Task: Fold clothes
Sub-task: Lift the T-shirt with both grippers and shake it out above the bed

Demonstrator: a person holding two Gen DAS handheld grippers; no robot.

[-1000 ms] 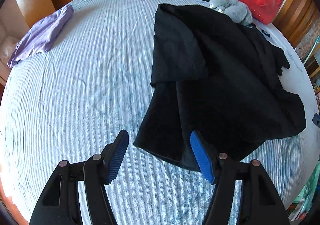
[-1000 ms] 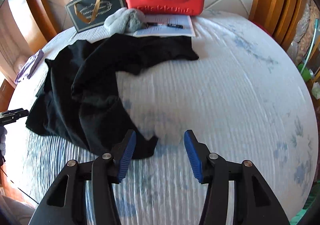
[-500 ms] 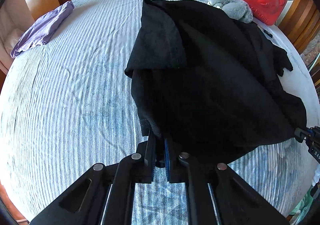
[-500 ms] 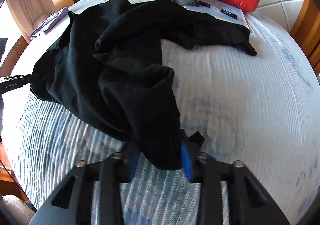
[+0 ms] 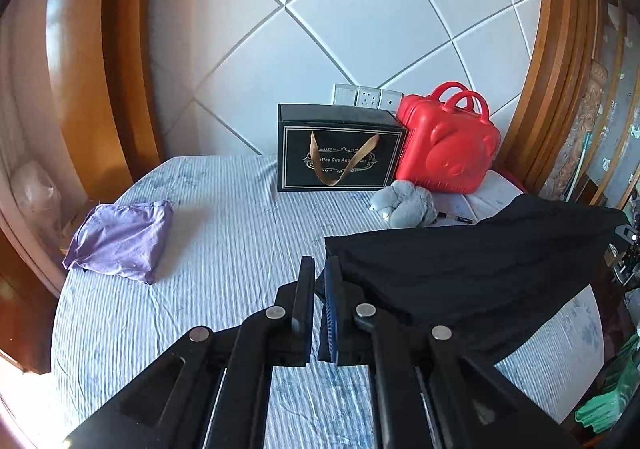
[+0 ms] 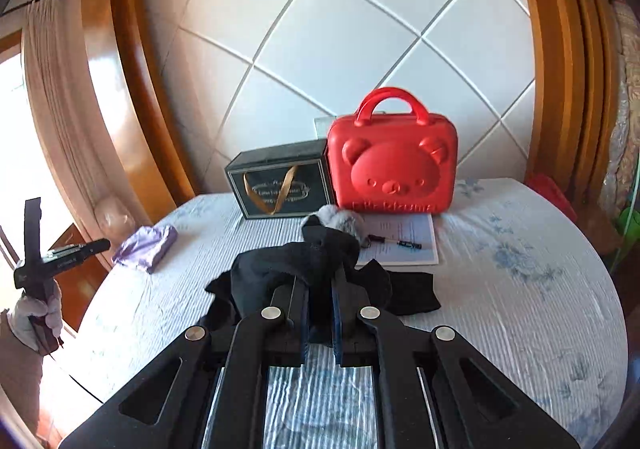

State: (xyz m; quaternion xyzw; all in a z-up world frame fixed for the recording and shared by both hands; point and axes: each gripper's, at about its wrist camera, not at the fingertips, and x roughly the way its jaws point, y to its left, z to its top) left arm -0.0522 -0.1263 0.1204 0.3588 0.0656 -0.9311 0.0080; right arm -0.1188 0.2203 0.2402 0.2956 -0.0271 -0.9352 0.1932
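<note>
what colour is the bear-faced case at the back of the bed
Red. The case and its bear face show best in the right wrist view.

Each gripper is black plastic, with two flat arms and round silver screws. The left gripper (image 5: 318, 281) and right gripper (image 6: 320, 289) have blue ribbed pads inside. The left hand (image 6: 36, 319) wears a white glove.

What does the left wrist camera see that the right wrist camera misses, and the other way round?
Only the left wrist view shows the wall sockets behind the black gift box.

Only the right wrist view shows the bear face on the red case, the paper sheet and a gloved hand holding the other tool.

Both show the bed, purple cloth, grey plush and the black garment clamped in shut jaws.
</note>
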